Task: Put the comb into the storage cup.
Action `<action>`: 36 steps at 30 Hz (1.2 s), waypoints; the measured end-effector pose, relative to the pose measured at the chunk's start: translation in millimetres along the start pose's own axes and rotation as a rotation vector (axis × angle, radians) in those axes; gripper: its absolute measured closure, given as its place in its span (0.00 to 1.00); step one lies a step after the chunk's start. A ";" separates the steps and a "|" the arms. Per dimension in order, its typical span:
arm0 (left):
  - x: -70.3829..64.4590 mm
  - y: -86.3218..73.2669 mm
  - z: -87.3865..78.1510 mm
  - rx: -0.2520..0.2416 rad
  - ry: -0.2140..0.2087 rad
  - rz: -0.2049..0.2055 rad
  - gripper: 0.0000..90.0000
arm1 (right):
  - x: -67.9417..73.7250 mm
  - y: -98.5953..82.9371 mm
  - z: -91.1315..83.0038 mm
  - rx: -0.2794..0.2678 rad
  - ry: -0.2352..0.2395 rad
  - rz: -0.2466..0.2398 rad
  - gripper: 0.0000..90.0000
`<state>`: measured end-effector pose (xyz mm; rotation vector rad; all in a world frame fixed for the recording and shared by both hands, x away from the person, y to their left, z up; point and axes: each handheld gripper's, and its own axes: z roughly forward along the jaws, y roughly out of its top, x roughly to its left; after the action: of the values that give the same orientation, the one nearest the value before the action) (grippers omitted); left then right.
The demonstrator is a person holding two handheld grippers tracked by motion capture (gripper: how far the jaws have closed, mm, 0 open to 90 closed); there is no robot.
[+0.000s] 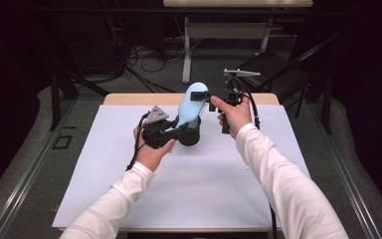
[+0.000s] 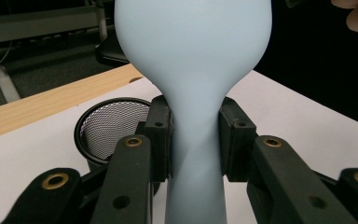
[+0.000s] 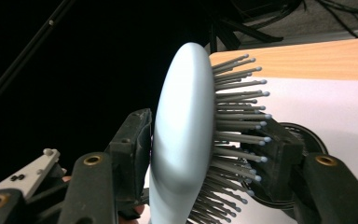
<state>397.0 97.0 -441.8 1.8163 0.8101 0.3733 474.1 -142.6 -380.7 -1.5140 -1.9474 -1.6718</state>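
Above the white bench (image 1: 179, 189), both the left claw (image 2: 195, 140) and right claw (image 3: 205, 144) clamp the pale-blue plastic hairbrush (image 1: 191, 104); judged mid-handover, next lowering it handle-first into the black mesh cup (image 2: 109, 128).

Left gripper (image 1: 175, 130): held above the table in the left hand (image 1: 151, 152), jaws closed tight.
Right gripper (image 1: 210, 102): raised higher in the right hand (image 1: 235, 115), jaws closed, pointing left.
Forearms: white-sleeved, both entering from the bottom edge, converging forward.
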 end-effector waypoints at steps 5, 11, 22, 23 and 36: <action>0.8 -2.1 0.8 0.008 -0.001 0.001 0.77 | 0.0 -0.4 0.4 0.004 0.002 0.006 0.50; 1.4 -4.0 2.0 0.018 0.000 0.002 0.77 | -0.4 -1.3 1.1 0.004 0.005 0.014 0.51; 1.5 -6.0 1.9 0.015 0.001 0.001 0.77 | -3.2 -1.6 1.9 0.024 0.038 0.068 0.54; 1.7 -6.2 1.7 0.016 0.000 0.002 0.77 | -3.5 -1.6 2.1 0.025 0.040 0.074 0.55; 1.6 -7.3 0.8 0.011 0.002 0.006 0.77 | -4.1 -1.6 2.3 0.033 0.049 0.092 0.57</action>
<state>396.1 99.1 -449.0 1.8289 0.8096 0.3760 475.9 -142.8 -385.4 -1.5119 -1.8426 -1.6162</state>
